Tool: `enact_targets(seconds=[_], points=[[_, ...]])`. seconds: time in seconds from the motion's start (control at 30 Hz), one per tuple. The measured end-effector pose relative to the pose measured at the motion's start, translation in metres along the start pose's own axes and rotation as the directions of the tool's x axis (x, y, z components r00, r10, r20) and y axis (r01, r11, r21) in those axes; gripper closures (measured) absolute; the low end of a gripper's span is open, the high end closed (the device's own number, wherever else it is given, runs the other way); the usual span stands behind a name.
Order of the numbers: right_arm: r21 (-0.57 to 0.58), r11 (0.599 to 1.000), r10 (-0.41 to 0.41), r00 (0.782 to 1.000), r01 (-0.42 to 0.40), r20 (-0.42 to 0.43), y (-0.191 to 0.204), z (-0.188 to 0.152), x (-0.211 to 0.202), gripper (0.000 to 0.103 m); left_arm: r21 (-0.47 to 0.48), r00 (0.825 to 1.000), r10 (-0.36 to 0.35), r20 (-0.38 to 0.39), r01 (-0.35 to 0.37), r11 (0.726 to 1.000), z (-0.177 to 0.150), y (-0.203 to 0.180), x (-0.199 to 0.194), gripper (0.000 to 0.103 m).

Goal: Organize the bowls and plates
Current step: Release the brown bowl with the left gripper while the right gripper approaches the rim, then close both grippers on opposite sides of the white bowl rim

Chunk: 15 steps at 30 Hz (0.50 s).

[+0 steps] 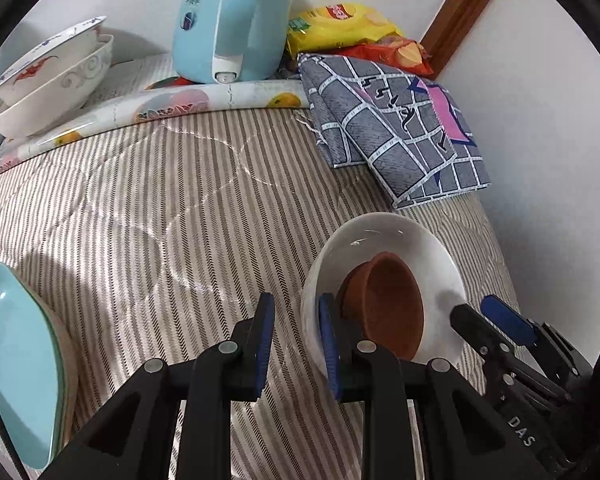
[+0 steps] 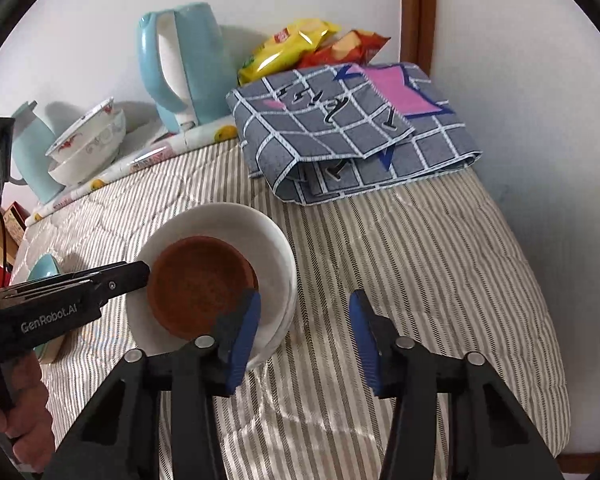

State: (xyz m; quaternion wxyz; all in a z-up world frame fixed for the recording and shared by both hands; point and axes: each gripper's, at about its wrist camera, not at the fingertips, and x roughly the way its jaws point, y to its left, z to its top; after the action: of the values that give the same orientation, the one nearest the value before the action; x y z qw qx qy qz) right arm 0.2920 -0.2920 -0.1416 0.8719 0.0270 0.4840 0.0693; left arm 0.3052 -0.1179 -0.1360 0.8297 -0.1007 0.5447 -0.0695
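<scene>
1. The brown bowl (image 2: 198, 286) is sitting inside the white bowl (image 2: 272, 240), and in the left wrist view it is tilting, with its opening facing the camera.
2. The white bowl is resting on the striped quilt (image 2: 420, 280), at about 8 o'clock from the middle of the right wrist view; a second white rim is showing under it, so it may be stacked on another bowl.
3. The left gripper (image 1: 296, 336) is standing with a narrow gap between its fingers. One blue pad (image 1: 329, 344) is lying against the near wall of the white bowl, the other pad is over the quilt, and nothing is clamped between them.
4. The right gripper (image 2: 304, 344) is keeping its fingers about half apart. Its left pad (image 2: 244, 340) is just over the near rim of the white bowl, and its right pad is above the quilt; I cannot tell if the left pad is touching the rim.
5. A light blue plate (image 1: 16, 360) is lying at 8 o'clock in the left wrist view, well apart from the white bowl.
6. Stacked patterned bowls (image 1: 48, 80) are sitting at 10 o'clock, beside a blue kettle (image 1: 228, 20) at 12 o'clock.
7. A folded checked cloth (image 2: 352, 128) is lying at 1 o'clock in the right wrist view, and snack bags (image 2: 296, 48) are behind it near the wall.
</scene>
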Motion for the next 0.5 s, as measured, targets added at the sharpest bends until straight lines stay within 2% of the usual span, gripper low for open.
enact_targets(seconds=[0.1,0.13,0.17,0.2,0.5], points=[[-0.007,1.0,-0.004,1.0,0.004,-0.016,0.002,0.002,0.008,0.06,0.006,1.0,0.009,-0.009,-0.009,1.0,0.001,-0.001,0.004,0.081],[-0.011,1.0,-0.007,1.0,0.007,-0.022,0.002,0.002,0.011,0.063,0.008,1.0,0.01,-0.01,-0.01,1.0,0.001,-0.001,0.006,0.081],[-0.015,1.0,-0.012,1.0,0.012,-0.028,0.003,0.003,0.013,0.073,0.013,1.0,0.011,-0.01,-0.011,1.0,0.001,-0.001,0.007,0.081],[-0.019,1.0,-0.014,0.999,0.013,-0.034,0.003,0.003,0.015,0.076,0.017,1.0,0.014,-0.009,-0.014,1.0,0.003,-0.002,0.008,0.081],[-0.02,1.0,-0.016,0.998,0.015,-0.066,0.002,0.007,0.029,0.076,0.021,0.999,0.022,-0.031,-0.022,1.0,0.005,-0.003,0.017,0.081]])
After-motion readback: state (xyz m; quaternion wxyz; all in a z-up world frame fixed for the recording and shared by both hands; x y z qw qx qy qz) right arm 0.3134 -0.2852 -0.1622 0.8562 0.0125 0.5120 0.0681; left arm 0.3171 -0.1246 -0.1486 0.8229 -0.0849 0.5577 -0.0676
